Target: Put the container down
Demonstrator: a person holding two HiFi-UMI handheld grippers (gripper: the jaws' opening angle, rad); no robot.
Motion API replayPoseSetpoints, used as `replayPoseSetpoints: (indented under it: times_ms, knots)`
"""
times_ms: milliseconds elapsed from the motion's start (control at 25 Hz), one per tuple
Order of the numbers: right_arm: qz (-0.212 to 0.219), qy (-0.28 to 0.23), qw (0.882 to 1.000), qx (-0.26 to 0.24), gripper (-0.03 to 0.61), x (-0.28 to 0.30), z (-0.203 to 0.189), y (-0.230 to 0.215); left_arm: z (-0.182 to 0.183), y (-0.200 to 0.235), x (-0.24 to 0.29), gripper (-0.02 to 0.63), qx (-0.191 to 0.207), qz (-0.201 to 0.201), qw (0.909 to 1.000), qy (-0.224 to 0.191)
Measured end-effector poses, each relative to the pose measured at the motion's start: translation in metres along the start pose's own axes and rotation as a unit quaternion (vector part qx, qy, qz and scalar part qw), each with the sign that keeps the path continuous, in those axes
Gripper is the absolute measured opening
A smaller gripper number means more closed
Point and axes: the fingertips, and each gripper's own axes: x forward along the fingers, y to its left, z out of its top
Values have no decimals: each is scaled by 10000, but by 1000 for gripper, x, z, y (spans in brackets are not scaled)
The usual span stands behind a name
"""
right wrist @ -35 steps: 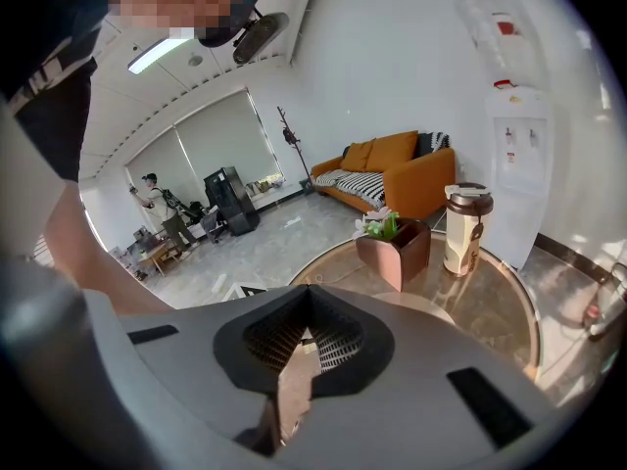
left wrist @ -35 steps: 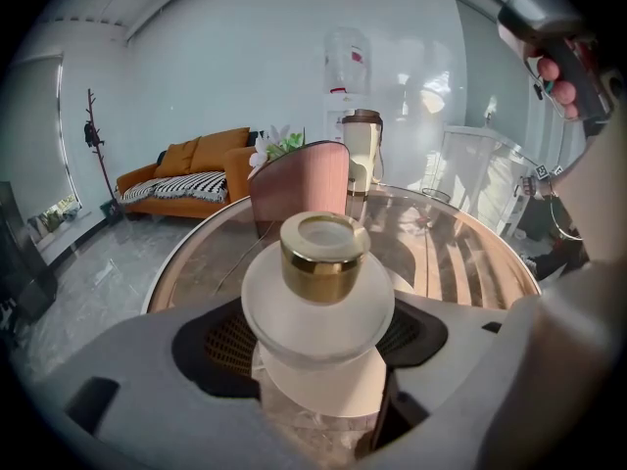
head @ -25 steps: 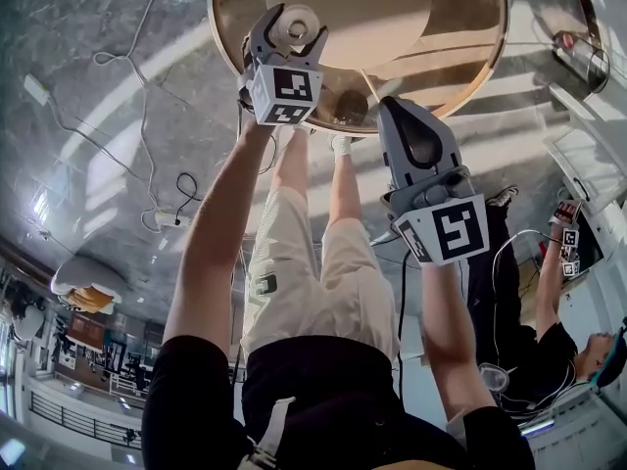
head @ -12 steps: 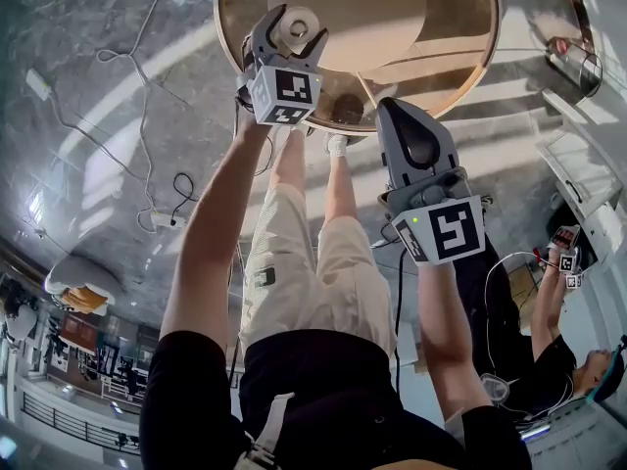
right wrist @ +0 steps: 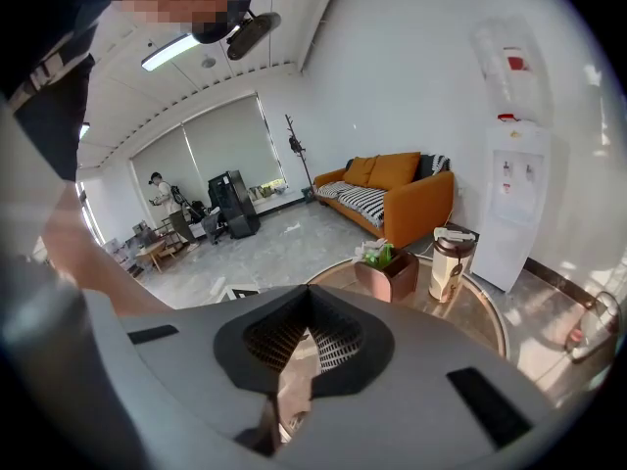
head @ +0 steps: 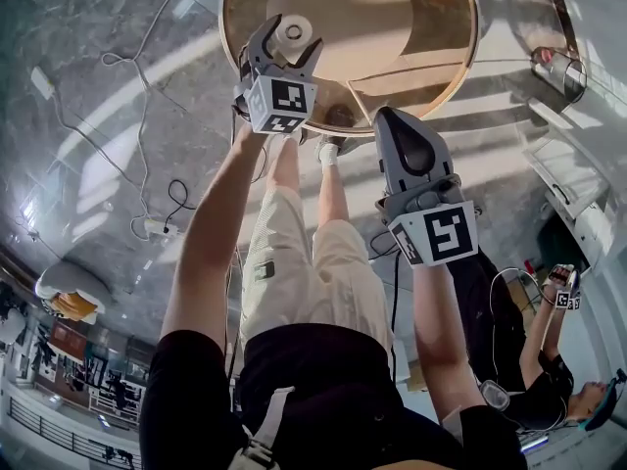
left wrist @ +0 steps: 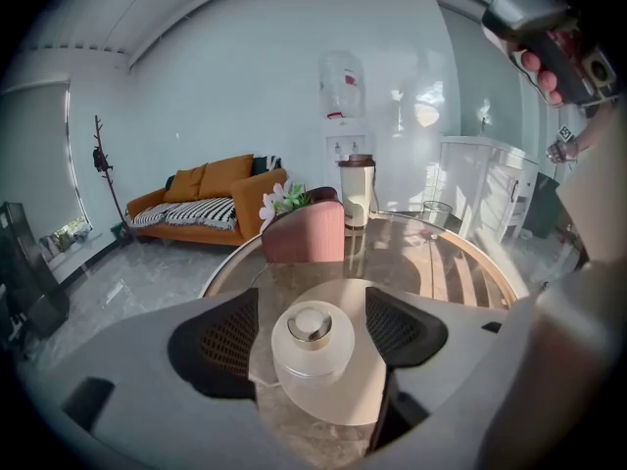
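Note:
A small white container [head: 291, 32] with a metal cap sits between the jaws of my left gripper [head: 286, 39], which is shut on it above the near rim of a round glass table [head: 238, 13]. In the left gripper view the container [left wrist: 312, 349] stands upright, with a black pad [left wrist: 223, 346] close on each side and the table's beige base showing beneath it. My right gripper [head: 390, 117] hangs lower and to the right, by the table's edge. Its jaws [right wrist: 306, 313] are shut together with nothing between them.
On the table's far side stand a pink planter box [left wrist: 304, 231] with flowers, a tall beige jar [left wrist: 358, 189] and a glass [left wrist: 436, 213]. Beyond are an orange sofa [left wrist: 201, 199] and a water dispenser [left wrist: 343, 106]. Another person [head: 544, 360] holds grippers at the right.
Both grippers have drifted slightly up and left in the head view. The left one still holds the container. The person at the right has shifted lower.

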Motion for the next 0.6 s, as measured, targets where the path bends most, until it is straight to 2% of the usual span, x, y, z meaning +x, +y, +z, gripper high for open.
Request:
replayPoseSetpoints:
  times_ms: [320, 600]
  knots:
    - [-41, -332, 9994, -108, 3, -44, 39, 15, 31, -4, -52, 345, 36, 207, 9997, 95]
    - [74, -453, 9987, -200, 3, -90, 68, 32, 79, -12, -103, 345, -57, 414, 9991, -9]
